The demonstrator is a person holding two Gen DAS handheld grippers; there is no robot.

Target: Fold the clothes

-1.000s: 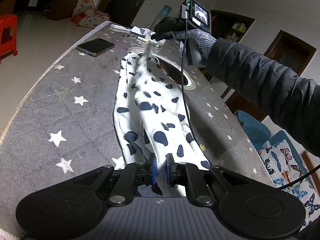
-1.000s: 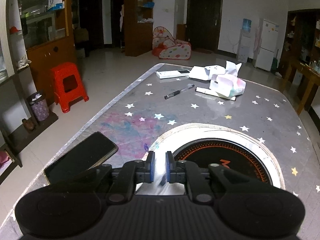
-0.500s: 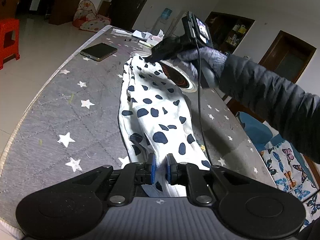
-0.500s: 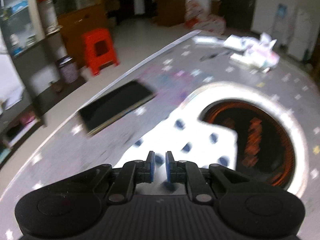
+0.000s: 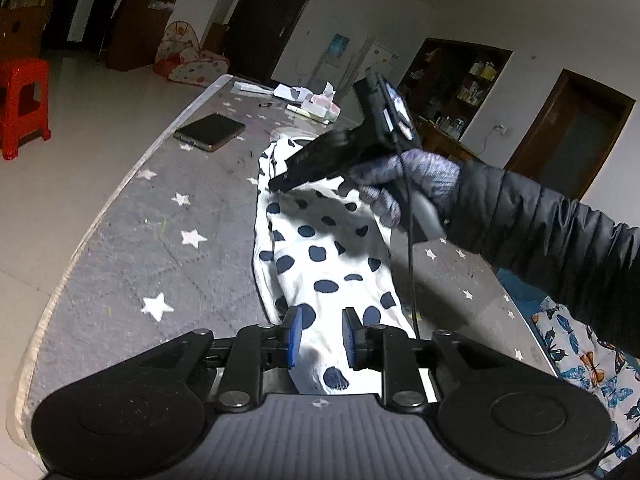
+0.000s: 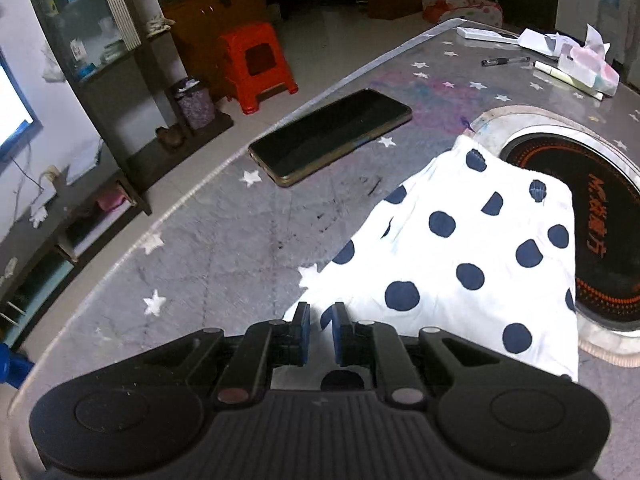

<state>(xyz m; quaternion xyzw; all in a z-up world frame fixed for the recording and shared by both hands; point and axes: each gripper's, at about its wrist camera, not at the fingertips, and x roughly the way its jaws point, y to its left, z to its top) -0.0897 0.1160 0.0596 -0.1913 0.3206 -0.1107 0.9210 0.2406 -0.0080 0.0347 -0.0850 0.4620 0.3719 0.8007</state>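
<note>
A white garment with dark blue dots (image 5: 320,264) lies lengthwise on the grey star-patterned table (image 5: 152,240). My left gripper (image 5: 319,338) is open over the near end of the cloth, which passes between its blue pads. My right gripper (image 5: 280,182) hovers over the far part of the garment, held by a gloved hand. In the right wrist view the right gripper (image 6: 319,334) is slightly open just above the garment's edge (image 6: 460,260), and nothing is held in it.
A dark phone (image 6: 332,136) lies on the table left of the garment. A round inset cooktop (image 6: 580,216) sits partly under the cloth. Papers, a pen and a tissue pack (image 6: 584,68) lie at the far end. A red stool (image 6: 256,64) stands on the floor beside the table.
Both grippers were shut on the garment and have opened. The right gripper has come back toward the near side and lowered, and the cloth now lies flat on the table.
</note>
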